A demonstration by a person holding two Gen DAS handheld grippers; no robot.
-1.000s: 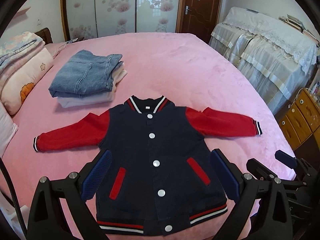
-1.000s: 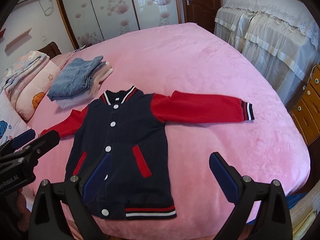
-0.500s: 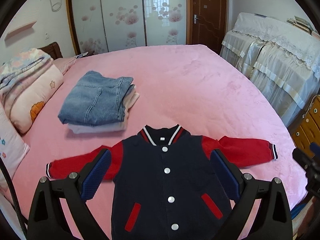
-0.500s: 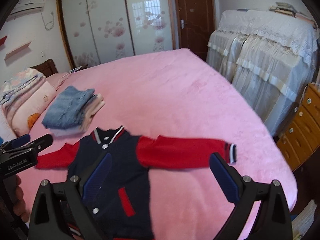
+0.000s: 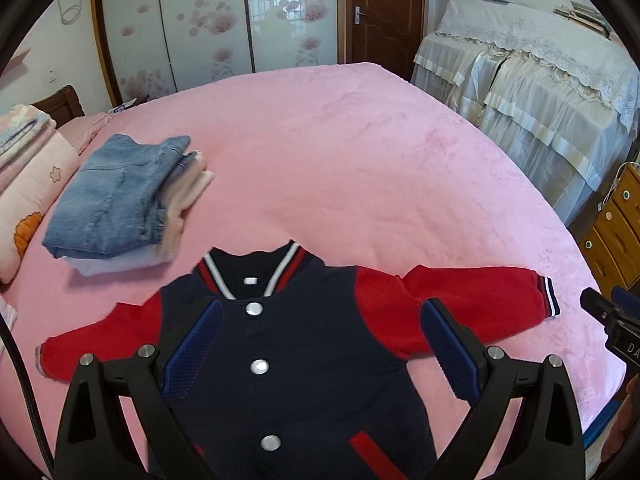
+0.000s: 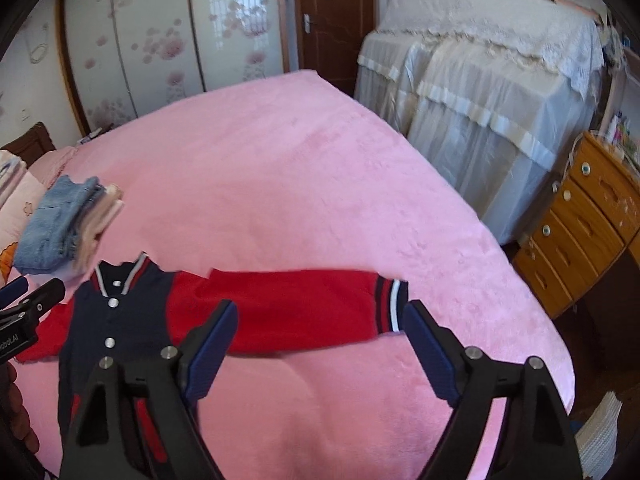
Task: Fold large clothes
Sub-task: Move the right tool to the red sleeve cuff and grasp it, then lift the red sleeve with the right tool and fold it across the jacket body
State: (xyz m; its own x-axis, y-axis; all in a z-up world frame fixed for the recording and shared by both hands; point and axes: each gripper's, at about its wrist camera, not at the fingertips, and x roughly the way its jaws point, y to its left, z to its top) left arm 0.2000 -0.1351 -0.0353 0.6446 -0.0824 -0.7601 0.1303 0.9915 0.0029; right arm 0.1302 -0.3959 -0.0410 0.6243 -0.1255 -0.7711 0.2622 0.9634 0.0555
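A navy varsity jacket with red sleeves and white snaps lies flat, front up, on the pink bed. My left gripper is open and empty, above the jacket's chest. My right gripper is open and empty, above the jacket's right sleeve, whose striped cuff lies by the right finger. The jacket body shows at the lower left of the right wrist view. The hem is out of view.
A folded stack with jeans on top lies left of the collar. Pillows sit at the far left. A covered piece of furniture and a wooden drawer unit stand right of the bed.
Both grippers have tilted up and moved forward toward the collar and sleeve. The jacket now sits lower in both views, its hem out of frame. The jacket has not moved.
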